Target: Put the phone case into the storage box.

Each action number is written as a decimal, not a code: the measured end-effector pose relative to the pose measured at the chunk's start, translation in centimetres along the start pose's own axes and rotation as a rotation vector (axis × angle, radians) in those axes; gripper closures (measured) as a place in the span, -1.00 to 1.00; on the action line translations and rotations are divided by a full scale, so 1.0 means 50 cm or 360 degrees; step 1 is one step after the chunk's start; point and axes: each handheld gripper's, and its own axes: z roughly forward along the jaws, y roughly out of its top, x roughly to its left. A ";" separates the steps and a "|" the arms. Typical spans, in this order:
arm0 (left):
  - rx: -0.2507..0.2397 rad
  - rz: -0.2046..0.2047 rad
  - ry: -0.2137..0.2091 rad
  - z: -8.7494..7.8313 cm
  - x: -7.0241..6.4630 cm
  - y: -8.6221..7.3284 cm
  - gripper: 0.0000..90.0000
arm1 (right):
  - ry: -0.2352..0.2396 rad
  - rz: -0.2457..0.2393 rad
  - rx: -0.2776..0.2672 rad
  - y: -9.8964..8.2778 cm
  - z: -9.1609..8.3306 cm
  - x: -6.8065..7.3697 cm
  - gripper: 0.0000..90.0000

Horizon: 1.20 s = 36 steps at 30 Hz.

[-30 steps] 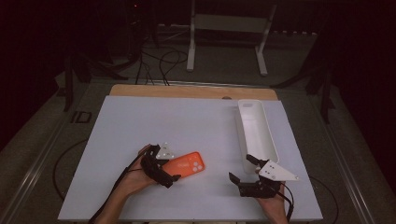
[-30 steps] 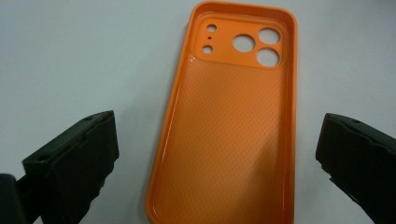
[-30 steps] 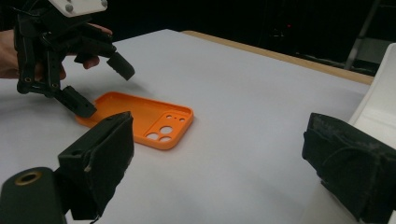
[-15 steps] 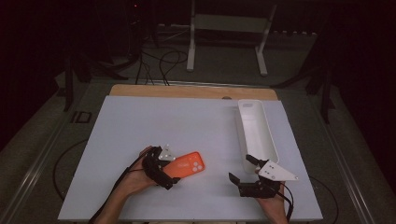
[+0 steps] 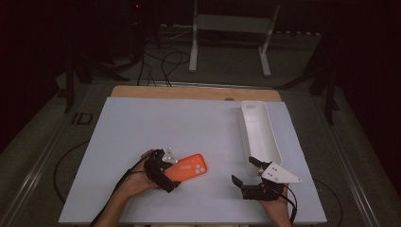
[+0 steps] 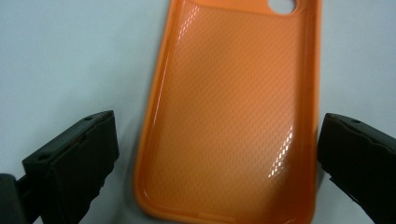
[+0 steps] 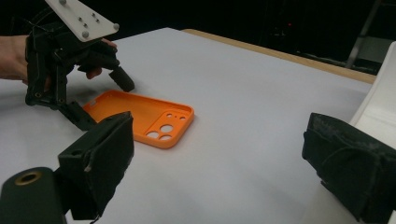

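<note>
Now my left gripper (image 5: 166, 171) has moved over the orange phone case (image 5: 189, 166), jaws wide, ready to close.

The bench (image 5: 142, 127) is lit evenly from above while the room behind stays dark. Glare streaks the orange case (image 6: 233, 116) between the left tongs (image 6: 215, 154) (both jaws blurred).

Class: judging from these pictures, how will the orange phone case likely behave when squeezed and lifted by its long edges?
The orange phone case is an empty thin-walled shell, so probably light and may flex inward. Its glossy rim may slip. Lying flat, it won't roll. The left gripper straddles it, open.
</note>
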 end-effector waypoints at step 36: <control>-0.0036 0.0002 0.0017 -0.027 -0.007 0.010 -0.64 | 0.0009 -0.0016 0.0016 0.001 0.006 0.006 -0.80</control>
